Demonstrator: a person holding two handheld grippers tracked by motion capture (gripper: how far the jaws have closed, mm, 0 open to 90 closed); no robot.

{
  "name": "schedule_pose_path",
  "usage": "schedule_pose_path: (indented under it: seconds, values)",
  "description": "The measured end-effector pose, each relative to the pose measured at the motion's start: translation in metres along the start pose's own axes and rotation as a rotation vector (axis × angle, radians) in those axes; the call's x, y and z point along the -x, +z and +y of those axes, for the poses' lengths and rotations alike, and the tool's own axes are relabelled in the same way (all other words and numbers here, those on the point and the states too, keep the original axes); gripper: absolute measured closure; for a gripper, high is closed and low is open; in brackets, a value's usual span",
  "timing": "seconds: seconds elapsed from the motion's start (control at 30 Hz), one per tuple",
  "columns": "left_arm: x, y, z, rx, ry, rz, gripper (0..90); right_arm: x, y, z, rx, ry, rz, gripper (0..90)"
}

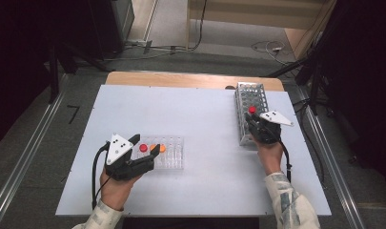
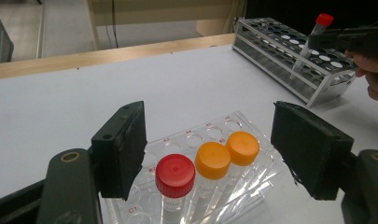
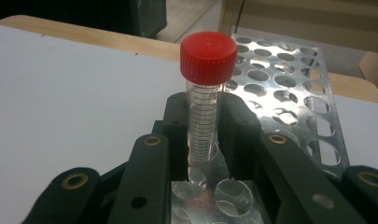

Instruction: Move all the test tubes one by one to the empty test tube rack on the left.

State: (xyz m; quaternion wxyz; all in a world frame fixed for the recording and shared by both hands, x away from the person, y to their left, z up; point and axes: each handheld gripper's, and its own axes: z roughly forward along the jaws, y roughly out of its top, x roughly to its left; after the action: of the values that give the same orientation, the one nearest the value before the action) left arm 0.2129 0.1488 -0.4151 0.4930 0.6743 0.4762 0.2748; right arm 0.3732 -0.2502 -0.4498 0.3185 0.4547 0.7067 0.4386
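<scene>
Right claw (image 3: 203,135) is clamped on the red-capped tube (image 3: 204,93), holding it upright with its bottom in a hole of the metal rack (image 3: 289,93) at the worktop's (image 1: 205,119) right side. Left claw (image 2: 210,154) hangs released over the clear tray (image 2: 224,130) with one red-capped and two orange-capped tubes.

High view: overhead, facing forward and down on the whole tabletop (image 1: 200,119). Left gripper view: low, close over the clear rack (image 2: 210,135). Right gripper view: close on the metal rack (image 3: 289,74); all three views share it.
</scene>
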Motion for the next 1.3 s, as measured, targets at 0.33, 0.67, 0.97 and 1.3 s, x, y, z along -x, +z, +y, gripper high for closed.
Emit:
schedule_pose_path:
  seconds: [0.33, 0.67, 0.97, 1.3]
  values:
    - [0.001, 0.000, 0.000, 0.003, -0.002, -0.002, 26.5, 0.001, -0.026, 0.024, 0.092, -0.017, -0.004, 70.9]
    - [0.002, -0.001, 0.001, 0.007, -0.001, -0.005, 26.5, -0.005, -0.044, 0.035, 0.110, -0.024, 0.037, 71.0]
    - [0.006, -0.002, 0.002, 0.017, 0.002, -0.016, 26.7, -0.019, -0.056, 0.035, 0.086, -0.044, 0.130, 71.1]
    - [0.012, -0.003, 0.002, 0.021, 0.008, -0.038, 27.0, -0.043, -0.067, 0.031, 0.052, -0.093, 0.255, 71.0]
